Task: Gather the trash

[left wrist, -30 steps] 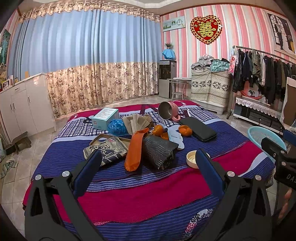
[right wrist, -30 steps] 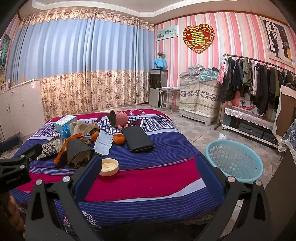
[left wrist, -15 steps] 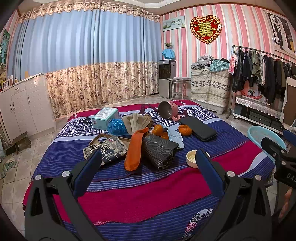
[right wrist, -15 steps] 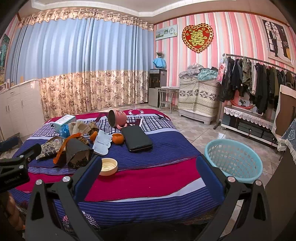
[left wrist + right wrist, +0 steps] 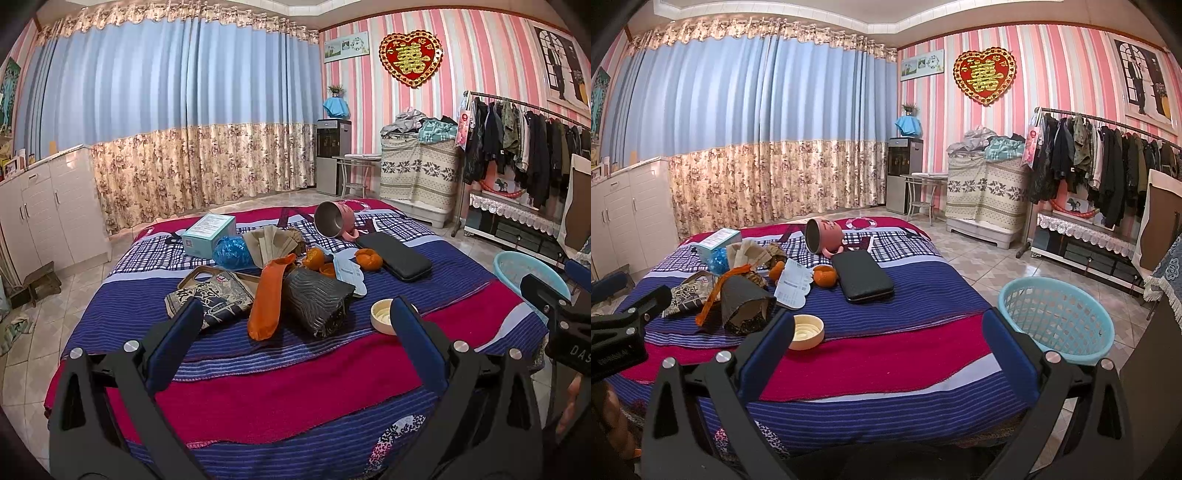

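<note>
both the left gripper (image 5: 291, 317) and right gripper (image 5: 886, 328) hold fingers wide apart over the bed (image 5: 280, 384), orange peels (image 5: 365, 258) half hidden amid clutter, basket (image 5: 1056, 321) beside it partly cut off.

A striped bed (image 5: 295, 398) carries the clutter. On it lie a tipped pink mug (image 5: 334, 224), black case (image 5: 395, 255), cream lid (image 5: 384, 316), orange peels (image 5: 367, 258) and a teal box (image 5: 208, 234).

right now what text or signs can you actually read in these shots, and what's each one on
"囍": gold double-happiness character on the red heart wall hanging.
"DAS": cut-off white letters on the right tool, seen from the left wrist view.
Teal box: printed label, too small to read.
White paper slip: printed lines, too blurred.
Patterned pouch: large calligraphy characters, not legible.
</note>
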Available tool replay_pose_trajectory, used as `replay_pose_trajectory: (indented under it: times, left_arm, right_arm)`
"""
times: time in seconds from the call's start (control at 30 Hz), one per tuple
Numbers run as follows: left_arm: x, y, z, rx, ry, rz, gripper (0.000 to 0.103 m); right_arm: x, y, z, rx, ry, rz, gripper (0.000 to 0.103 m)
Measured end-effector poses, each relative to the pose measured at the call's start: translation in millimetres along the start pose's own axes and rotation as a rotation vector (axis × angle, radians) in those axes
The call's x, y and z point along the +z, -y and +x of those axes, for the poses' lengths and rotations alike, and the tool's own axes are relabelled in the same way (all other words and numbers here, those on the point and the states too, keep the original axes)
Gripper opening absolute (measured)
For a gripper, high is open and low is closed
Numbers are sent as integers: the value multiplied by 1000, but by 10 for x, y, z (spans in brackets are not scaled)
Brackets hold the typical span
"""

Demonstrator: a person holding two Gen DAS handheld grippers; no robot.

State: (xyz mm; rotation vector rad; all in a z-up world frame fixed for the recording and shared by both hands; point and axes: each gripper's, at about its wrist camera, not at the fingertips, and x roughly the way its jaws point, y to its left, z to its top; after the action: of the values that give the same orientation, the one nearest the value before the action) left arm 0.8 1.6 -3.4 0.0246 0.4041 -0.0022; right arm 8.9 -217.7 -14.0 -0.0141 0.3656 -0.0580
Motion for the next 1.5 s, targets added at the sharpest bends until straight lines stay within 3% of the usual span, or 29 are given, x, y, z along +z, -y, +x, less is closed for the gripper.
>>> replay_pose_trajectory:
  times: [1.5]
  left_arm:
    - [-28,-3,16,0,-4,-1,98]
  right_arm:
    - [14,57,-37,-12,5,-3,99]
